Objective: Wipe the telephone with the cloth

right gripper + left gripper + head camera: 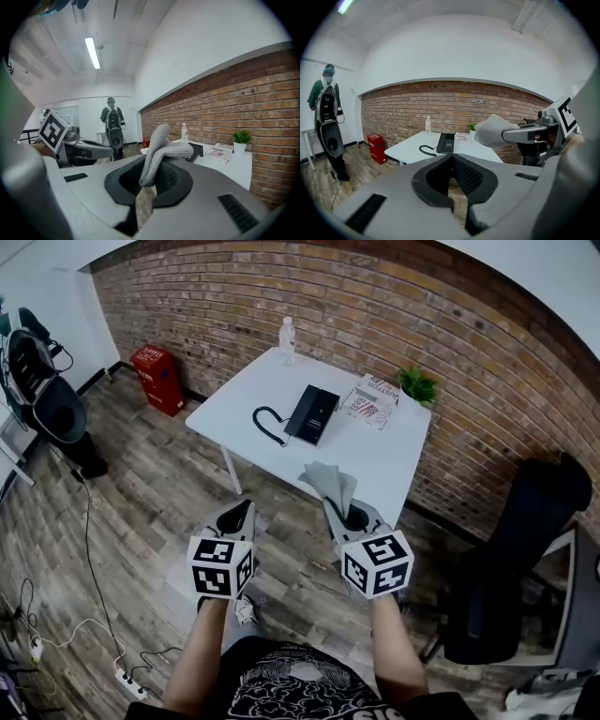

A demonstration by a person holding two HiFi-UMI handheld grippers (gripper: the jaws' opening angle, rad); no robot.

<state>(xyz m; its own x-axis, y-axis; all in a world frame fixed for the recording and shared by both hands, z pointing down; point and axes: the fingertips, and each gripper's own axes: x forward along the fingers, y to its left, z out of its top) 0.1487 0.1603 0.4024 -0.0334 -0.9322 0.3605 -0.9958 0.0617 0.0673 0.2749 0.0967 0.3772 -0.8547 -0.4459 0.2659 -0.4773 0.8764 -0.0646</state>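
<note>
Far left, a red bin (157, 379) is sitting on the floor against the brick wall. You are holding the left claw (244, 509) out over the floor, short of the table's (398, 465) near edge. Its jaws are pressing together with nothing between them. A clear bottle (287, 336) is standing upright at the table's far left corner. The telephone (312, 413), black, is lying flat around mid-table, with its coiled cord (267, 423) curling off its left side. Neither claw is touching it; both are hanging on the near side, well apart from it. You are holding the right claw (344, 512) just right of the left one, and it is clamping the grey cloth (330, 482). The cloth is sticking up above the jaws and flopping over. A magazine (371, 399) is lying just right of the telephone, and a small potted plant (418, 385) is standing beside it at the far right corner. A black chair (516, 549) is standing on the floor at right.
</note>
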